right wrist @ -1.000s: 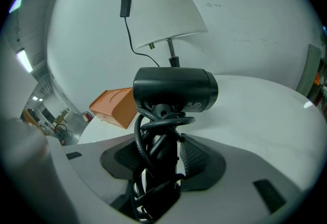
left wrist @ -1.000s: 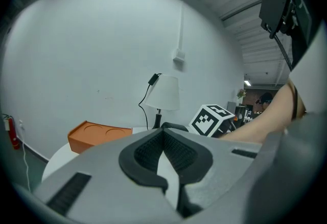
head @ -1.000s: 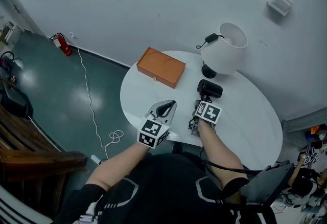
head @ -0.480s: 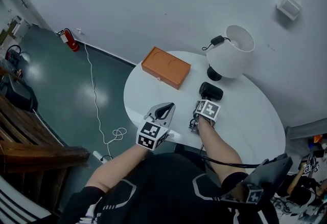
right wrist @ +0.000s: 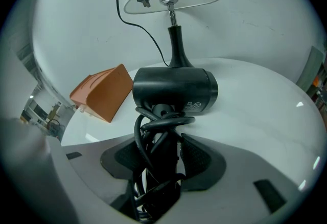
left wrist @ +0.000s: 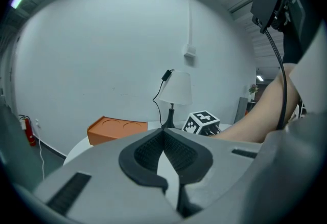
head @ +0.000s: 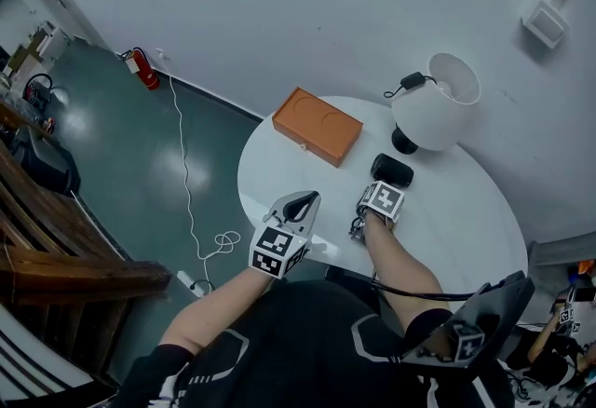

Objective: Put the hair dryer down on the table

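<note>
you have a white oval table [head: 466,229] in front of you. an orange box [head: 318,126] lies flat near its far left edge, two round hollows in its top. to the right of the box, apart from it, a lamp [head: 436,103] with a white shade stands upright on a black base, close to the wall.

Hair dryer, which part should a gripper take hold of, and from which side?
The hair dryer is best gripped by its cord-wrapped handle, coming from the handle's free end, as the right gripper does now. The barrel looks too thick for the jaws; the handle is narrower and sticks straight out.
</note>
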Demonstrator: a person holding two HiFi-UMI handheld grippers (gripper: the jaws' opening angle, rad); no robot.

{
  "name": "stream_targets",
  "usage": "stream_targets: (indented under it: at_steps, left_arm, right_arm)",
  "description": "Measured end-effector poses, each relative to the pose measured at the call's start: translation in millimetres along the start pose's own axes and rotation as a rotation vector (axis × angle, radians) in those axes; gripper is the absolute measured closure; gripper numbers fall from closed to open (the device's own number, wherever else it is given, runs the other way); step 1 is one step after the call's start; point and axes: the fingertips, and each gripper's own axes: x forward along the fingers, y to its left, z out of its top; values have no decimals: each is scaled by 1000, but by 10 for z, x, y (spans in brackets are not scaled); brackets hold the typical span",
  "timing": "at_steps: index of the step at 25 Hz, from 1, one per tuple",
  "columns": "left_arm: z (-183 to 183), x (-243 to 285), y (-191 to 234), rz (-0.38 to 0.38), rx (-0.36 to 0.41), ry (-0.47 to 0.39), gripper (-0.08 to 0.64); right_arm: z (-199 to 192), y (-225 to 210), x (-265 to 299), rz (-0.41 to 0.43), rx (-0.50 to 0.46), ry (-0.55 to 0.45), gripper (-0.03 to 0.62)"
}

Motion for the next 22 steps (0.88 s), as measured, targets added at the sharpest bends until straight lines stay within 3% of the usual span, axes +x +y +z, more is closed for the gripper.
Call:
stream_targets:
  at_steps: [11,22]
  left_arm:
    - [-4,-44,62,5,9,6,555]
    - [-36,-107,80,3,5,7,555]
  right_arm:
    - [-8,-13,134,-51,63,29,360]
    - [-16,-41,190,-109,43,83,360]
